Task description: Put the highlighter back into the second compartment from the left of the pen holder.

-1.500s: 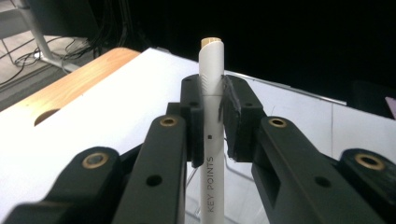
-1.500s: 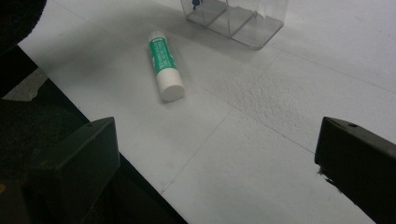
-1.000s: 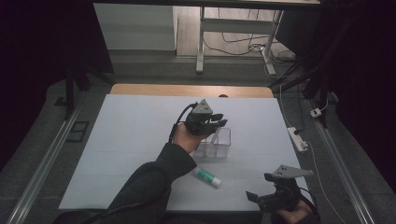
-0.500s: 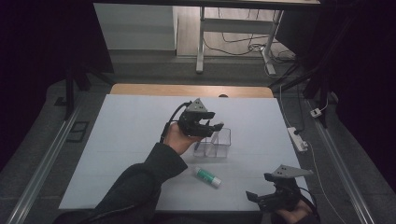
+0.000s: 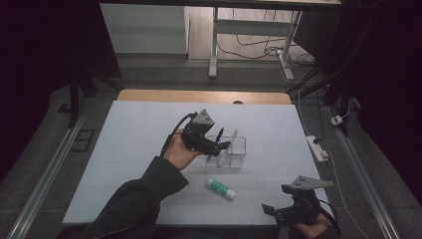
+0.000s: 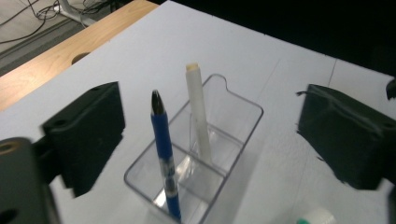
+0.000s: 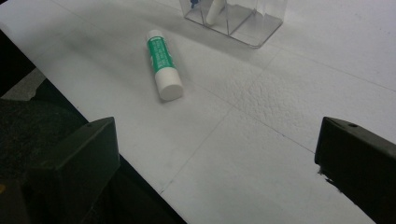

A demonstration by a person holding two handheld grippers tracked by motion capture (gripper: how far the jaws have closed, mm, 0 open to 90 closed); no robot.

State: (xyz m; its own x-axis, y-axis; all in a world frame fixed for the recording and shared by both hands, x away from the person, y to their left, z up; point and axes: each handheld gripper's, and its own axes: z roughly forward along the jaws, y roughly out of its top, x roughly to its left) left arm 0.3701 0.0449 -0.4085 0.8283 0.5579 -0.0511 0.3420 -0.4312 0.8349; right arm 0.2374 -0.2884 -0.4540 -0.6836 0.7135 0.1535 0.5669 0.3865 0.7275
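A clear compartment box stands mid-table. In it a blue pen and a white pen lean upright. My left gripper hovers just left of the box with its jaws pointing at it. The jaws have just been opening and stand wide apart. In the left gripper view the blue pen and white pen rise from the box between the jaws of the left gripper, touching neither pad. A green-and-white glue stick lies in front of the box. My right gripper rests open at the front edge.
In the right gripper view the glue stick lies on the white mat ahead of the open right gripper, with the box beyond it. A power strip lies by the mat's right edge. A bare wooden strip runs along the far side.
My left gripper has drawn back to the left from above the box and its jaws have parted. The blue pen now stands free in the box. The right gripper has stayed put.
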